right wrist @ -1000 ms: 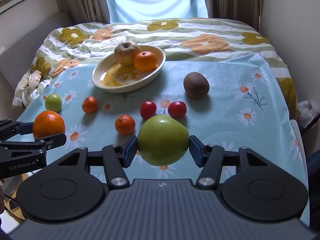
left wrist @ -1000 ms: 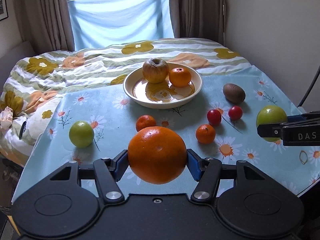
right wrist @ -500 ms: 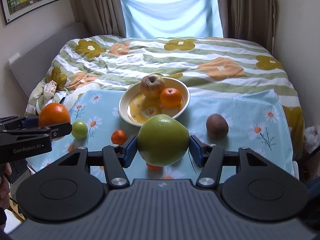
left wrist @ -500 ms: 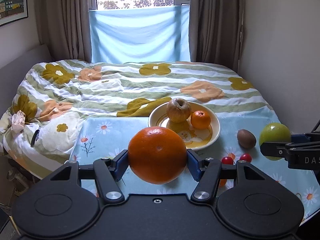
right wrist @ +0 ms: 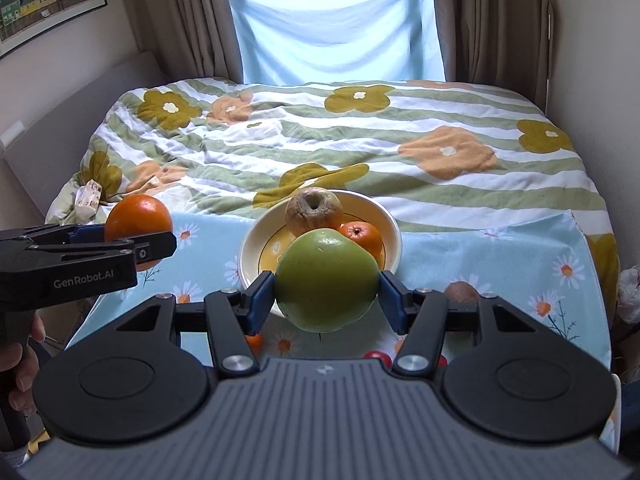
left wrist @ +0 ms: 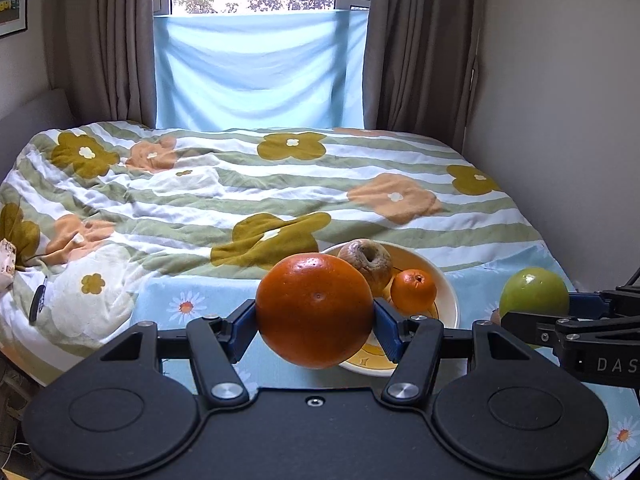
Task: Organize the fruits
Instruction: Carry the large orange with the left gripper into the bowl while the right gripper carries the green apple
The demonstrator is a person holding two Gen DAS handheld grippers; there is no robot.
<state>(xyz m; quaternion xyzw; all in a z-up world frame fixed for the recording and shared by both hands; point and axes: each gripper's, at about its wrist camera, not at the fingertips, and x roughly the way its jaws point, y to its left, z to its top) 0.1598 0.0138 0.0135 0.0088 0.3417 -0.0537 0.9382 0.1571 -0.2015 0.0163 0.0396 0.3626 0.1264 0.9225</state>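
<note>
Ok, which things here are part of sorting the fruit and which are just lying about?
Part of the job:
large orange in left tool
green apple in right tool
bowl with brown apple and small orange
kiwi

Just lying about:
floral duvet
framed picture
curtains

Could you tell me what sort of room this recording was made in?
Most likely a bedroom: a bed with a flowered duvet, a curtained window, and a framed picture on the wall.
</note>
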